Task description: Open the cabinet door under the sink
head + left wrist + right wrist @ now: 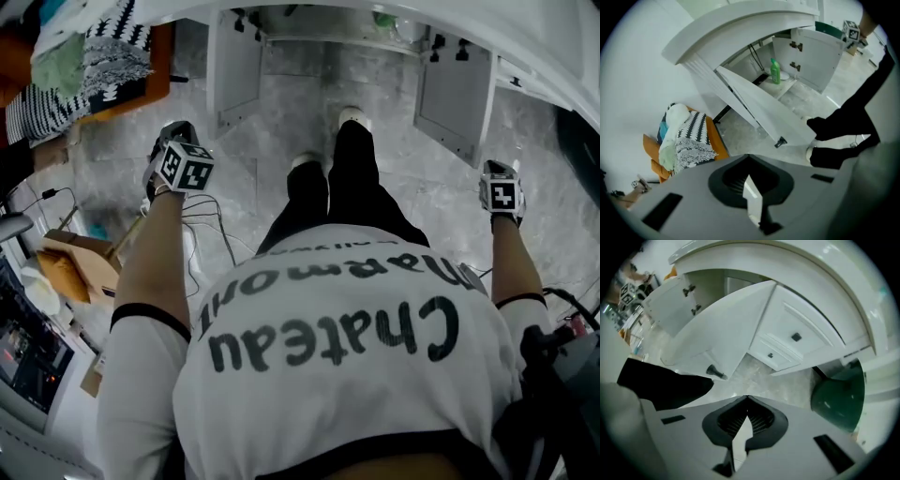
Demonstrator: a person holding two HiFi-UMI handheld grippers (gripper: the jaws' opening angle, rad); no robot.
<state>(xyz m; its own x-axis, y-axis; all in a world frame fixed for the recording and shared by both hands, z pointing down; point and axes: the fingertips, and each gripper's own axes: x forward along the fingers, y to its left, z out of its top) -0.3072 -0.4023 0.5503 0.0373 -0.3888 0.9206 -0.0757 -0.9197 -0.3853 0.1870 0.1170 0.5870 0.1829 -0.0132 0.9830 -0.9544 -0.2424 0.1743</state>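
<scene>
Left gripper [748, 159] and right gripper [747, 399] closed, empty; cabinet doors [234, 73] open

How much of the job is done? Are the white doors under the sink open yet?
It looks done. The left white cabinet door and the right white cabinet door both stand swung wide, and the green plastic bottle inside the cabinet shows. Nothing is in hand: the left gripper and the right gripper are shut, empty and away from the doors. Nothing seems left to do.

Two cabinet doors [234, 70] [457, 94], two hand-held grippers [176, 131] [501, 169], one green bottle [775, 71], two white shoes [352, 114] [305, 161].
</scene>
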